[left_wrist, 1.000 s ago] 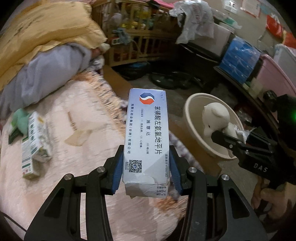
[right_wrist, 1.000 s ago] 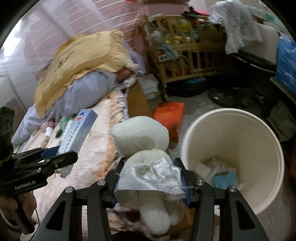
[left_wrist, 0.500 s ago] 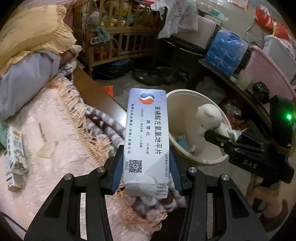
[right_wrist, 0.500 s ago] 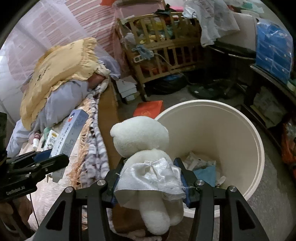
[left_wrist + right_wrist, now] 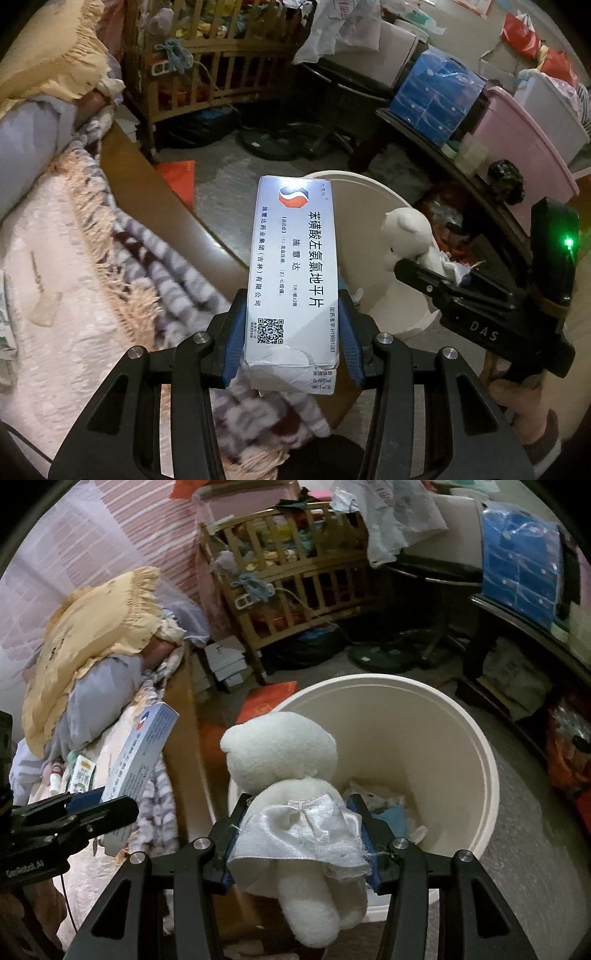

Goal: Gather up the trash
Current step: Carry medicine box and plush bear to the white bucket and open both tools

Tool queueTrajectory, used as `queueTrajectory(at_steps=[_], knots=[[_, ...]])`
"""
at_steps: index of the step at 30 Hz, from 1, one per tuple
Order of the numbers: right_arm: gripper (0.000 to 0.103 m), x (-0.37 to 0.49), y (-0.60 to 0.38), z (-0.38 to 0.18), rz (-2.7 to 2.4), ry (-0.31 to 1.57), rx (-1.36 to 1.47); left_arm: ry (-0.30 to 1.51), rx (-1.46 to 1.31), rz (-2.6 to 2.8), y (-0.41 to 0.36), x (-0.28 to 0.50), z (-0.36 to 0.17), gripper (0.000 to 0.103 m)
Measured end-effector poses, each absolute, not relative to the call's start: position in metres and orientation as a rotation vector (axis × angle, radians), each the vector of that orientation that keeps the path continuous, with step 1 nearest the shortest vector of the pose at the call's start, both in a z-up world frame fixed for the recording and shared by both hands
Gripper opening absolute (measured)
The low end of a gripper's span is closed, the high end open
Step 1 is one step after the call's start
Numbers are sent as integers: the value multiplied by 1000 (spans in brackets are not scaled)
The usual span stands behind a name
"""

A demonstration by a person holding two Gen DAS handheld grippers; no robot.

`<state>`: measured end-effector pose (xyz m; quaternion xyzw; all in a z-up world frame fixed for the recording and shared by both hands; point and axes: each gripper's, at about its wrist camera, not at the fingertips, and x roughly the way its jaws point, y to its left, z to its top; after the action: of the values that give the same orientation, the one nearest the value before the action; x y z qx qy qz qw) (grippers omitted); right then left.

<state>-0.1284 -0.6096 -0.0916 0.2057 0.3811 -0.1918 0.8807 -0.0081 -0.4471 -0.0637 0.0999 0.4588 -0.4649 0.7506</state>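
Two black handheld grippers with blue pads fill the near foreground, each clenched on an item. Left gripper (image 5: 291, 325): pads press both long sides of a pale blue rectangular cardboard medicine box (image 5: 293, 284) printed with Chinese text and a QR code; its torn near end faces the camera, and its underside is hidden. Right gripper (image 5: 299, 830): pads clamp the waist of a white plush toy bear in a satin skirt (image 5: 295, 801), seen from behind, so its face is hidden in the right wrist view. Part of a hand (image 5: 517, 417) under the right gripper is cut off at the left wrist view's lower right edge.

Just beyond, a round cream plastic waste bin (image 5: 476, 738) stands on the floor, right of the wooden bed edge (image 5: 155, 192); the bear hangs over its near rim. Crumpled white and blue scraps (image 5: 391, 808) lie inside, partly masked by the bear. Left, a fringed blanket (image 5: 85, 236) covers the bed. Far back, a wooden crib (image 5: 295, 565) holds blurred clutter that cannot be identified.
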Motion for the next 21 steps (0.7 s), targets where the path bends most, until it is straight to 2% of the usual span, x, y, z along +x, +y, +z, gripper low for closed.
queueTrajectory(at_steps=[21], knots=[[50, -133, -640, -107, -467, 807, 470, 1047, 197, -1070, -489, -7, -83, 45]])
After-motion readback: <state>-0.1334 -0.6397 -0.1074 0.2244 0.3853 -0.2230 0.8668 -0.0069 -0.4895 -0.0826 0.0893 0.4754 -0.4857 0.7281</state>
